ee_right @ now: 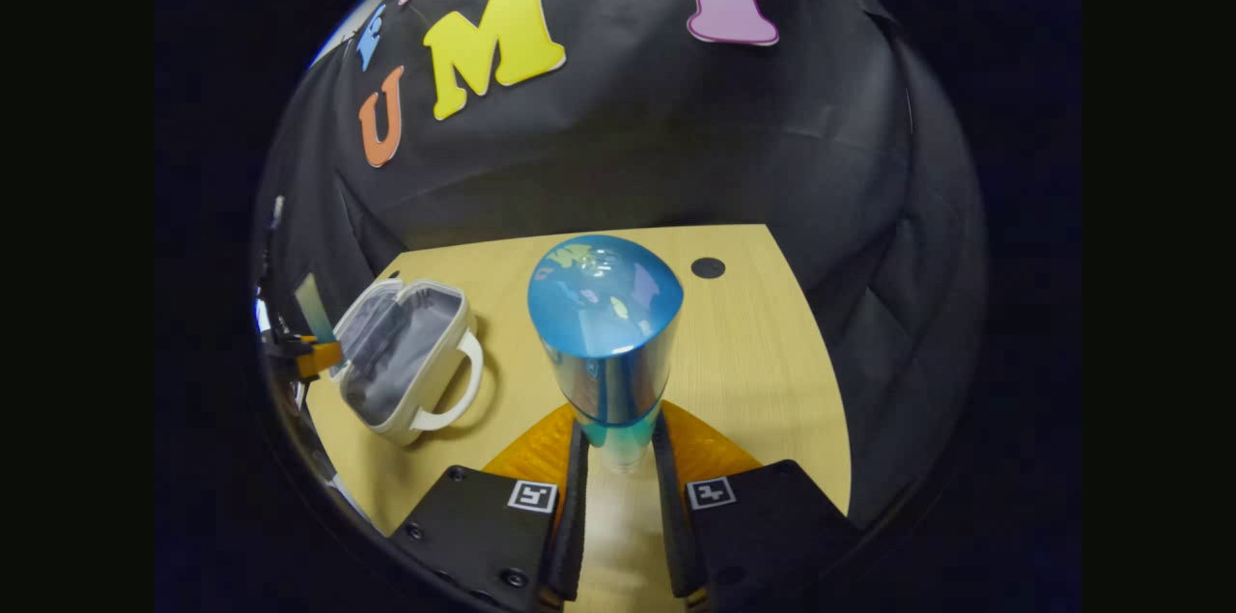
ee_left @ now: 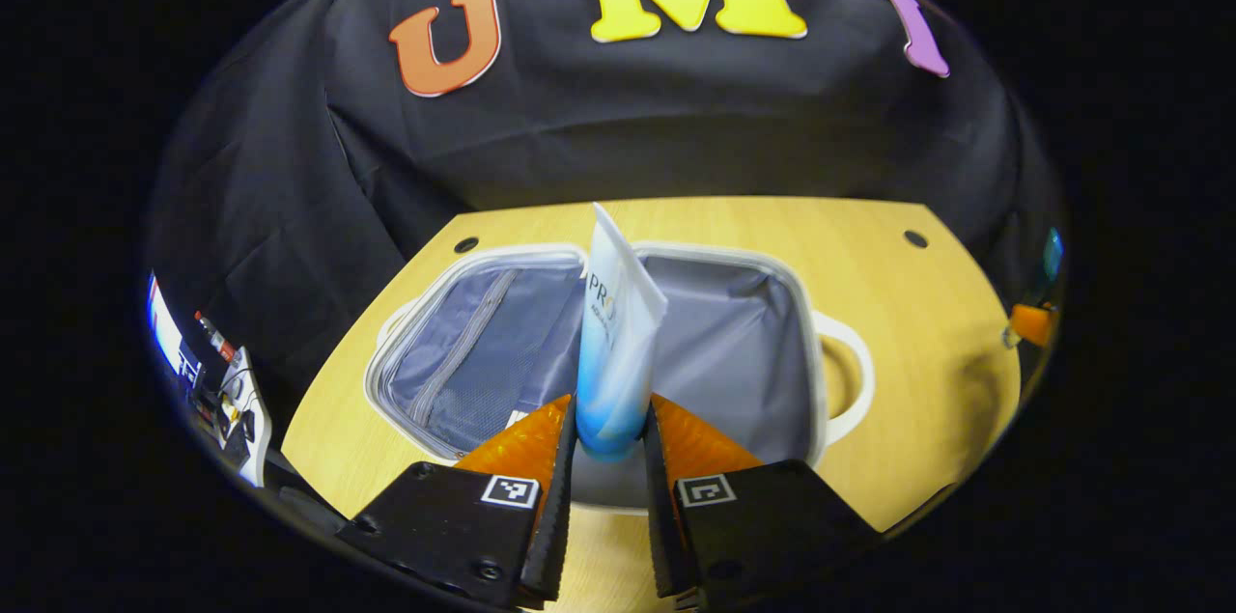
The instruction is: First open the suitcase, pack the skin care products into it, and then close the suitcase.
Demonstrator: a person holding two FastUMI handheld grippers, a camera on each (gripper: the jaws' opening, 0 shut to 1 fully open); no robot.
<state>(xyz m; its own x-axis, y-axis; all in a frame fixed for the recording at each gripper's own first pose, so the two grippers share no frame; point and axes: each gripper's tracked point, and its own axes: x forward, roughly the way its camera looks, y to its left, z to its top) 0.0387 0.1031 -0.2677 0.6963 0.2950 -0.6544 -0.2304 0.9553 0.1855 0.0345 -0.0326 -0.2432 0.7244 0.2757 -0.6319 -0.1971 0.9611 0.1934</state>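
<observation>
While the left gripper (ee_left: 610, 439) clamps a white-blue tube (ee_left: 615, 343) over the open suitcase (ee_left: 734, 343) (frame centre), the right gripper (ee_right: 618, 444) clamps a blue bottle (ee_right: 606, 333).

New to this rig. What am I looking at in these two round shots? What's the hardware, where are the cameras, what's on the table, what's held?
No robot arm here: a person holds a two-finger tool in each hand, and a fisheye camera rides on each one, looking forward along its fingers.

Left gripper view: the left tool is shut on a white and blue tube, held upright above the open suitcase, a small white case with a grey lining and a loop handle. It lies on a wooden table.

Right gripper view: the right tool is shut on a blue bottle, its rounded end pointing away from the camera. The same suitcase sits off to the left, and the other tool shows beside it at the edge.

So the case is open, and both products are held, not yet packed.
</observation>
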